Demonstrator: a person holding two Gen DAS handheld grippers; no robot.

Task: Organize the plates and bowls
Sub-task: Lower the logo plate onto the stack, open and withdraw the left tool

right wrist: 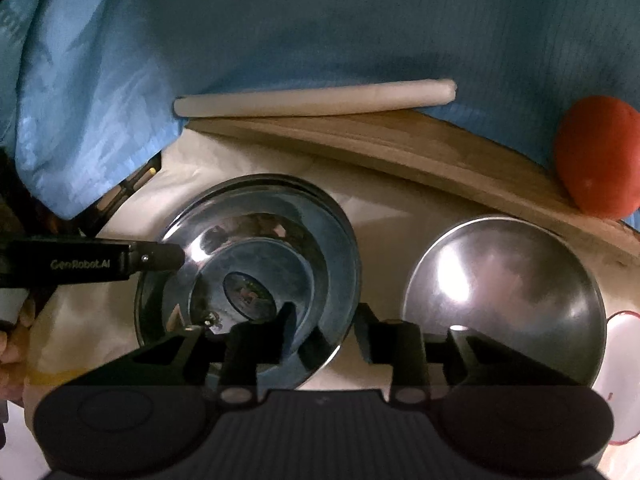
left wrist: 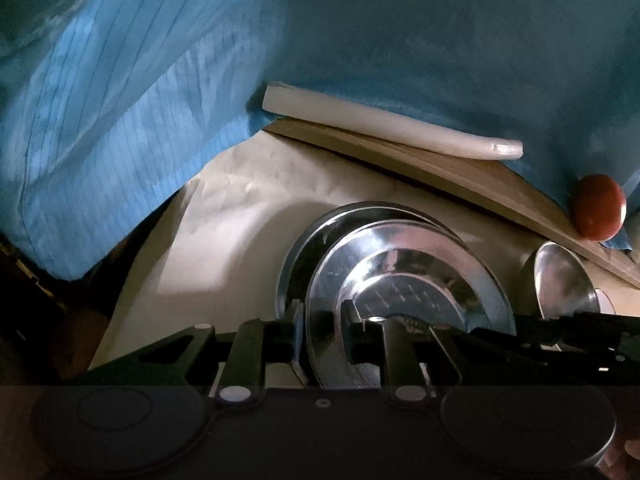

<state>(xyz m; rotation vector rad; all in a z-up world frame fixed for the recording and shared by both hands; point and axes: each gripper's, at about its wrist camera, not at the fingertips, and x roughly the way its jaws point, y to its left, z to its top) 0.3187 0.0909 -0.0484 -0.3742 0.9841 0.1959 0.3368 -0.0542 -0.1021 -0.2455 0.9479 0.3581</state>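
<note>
A: Item one, the steel plates?
B: I count two stacked plates (right wrist: 256, 264) on the pale paper (right wrist: 384, 216). The upper one is tilted, its rim pinched between the jaws of my left gripper (left wrist: 326, 328), which is clamped on that plate. In the right wrist view the same gripper (right wrist: 176, 258) comes in from the left and meets the rim.

A: And your right gripper (right wrist: 326, 336)?
B: Its jaws stand apart. The near edge of the plate (left wrist: 400, 280) sits between them and the pads are off it, as far as I can see.

A: Bowls?
B: One steel bowl (right wrist: 504, 296), just right of the plates and apart from them. Its near side is hidden behind my right gripper's body.

A: Surroundings?
B: One red ball (right wrist: 596, 160) on a wooden board (right wrist: 400, 148) behind the bowl, one white bar (right wrist: 316, 98) along the board's far edge, and blue cloth (right wrist: 320, 20) draped over everything behind.
</note>
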